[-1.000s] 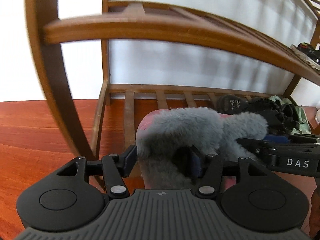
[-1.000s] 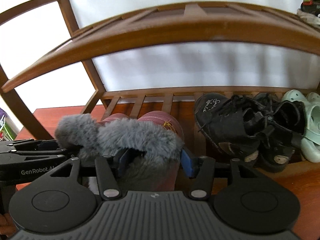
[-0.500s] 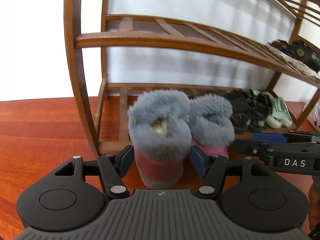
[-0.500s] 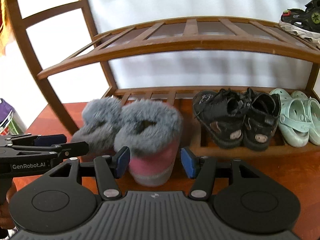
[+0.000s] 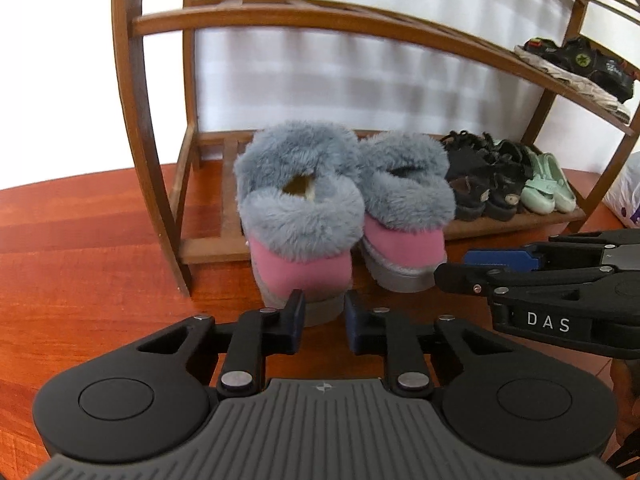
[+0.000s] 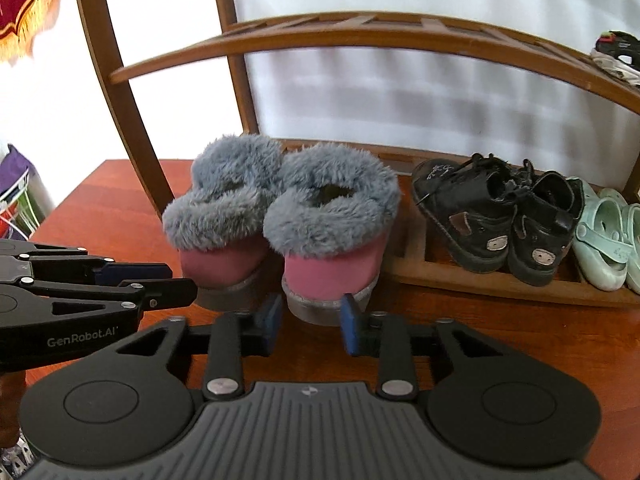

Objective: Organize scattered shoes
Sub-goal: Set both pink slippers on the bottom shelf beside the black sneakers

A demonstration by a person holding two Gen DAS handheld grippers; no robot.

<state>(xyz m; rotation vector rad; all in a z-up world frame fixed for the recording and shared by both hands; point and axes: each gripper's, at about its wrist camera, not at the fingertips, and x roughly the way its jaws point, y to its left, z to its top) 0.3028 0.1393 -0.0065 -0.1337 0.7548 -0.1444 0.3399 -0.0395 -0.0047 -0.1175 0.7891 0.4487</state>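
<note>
Both grippers hang empty just behind the heels of the 2 pink fur-cuffed boots: my left gripper [image 5: 322, 318] with fingers nearly together, my right gripper [image 6: 308, 322] with fingers somewhat apart. Left boot [image 5: 300, 216] and right boot [image 6: 332, 224] sit side by side, toes on the wooden shoe rack's [image 6: 500, 284] bottom shelf, beside black shoes [image 6: 496, 212].

Two furry boots stand side by side at the left end of the shoe rack [image 5: 160, 184]. The left boot [image 5: 300, 216] touches the right boot [image 5: 404, 208]. Their heels stick out over the front edge of the bottom shelf [image 6: 480, 280]. Right of the boots, on the same shelf, sits a pair of laced shoes [image 6: 496, 208]. Right of those sits a pair of clogs [image 6: 604, 236]. More shoes [image 5: 576, 64] lie on the shelf above, at the right end. The rack stands on the floor [image 5: 80, 248].
</note>
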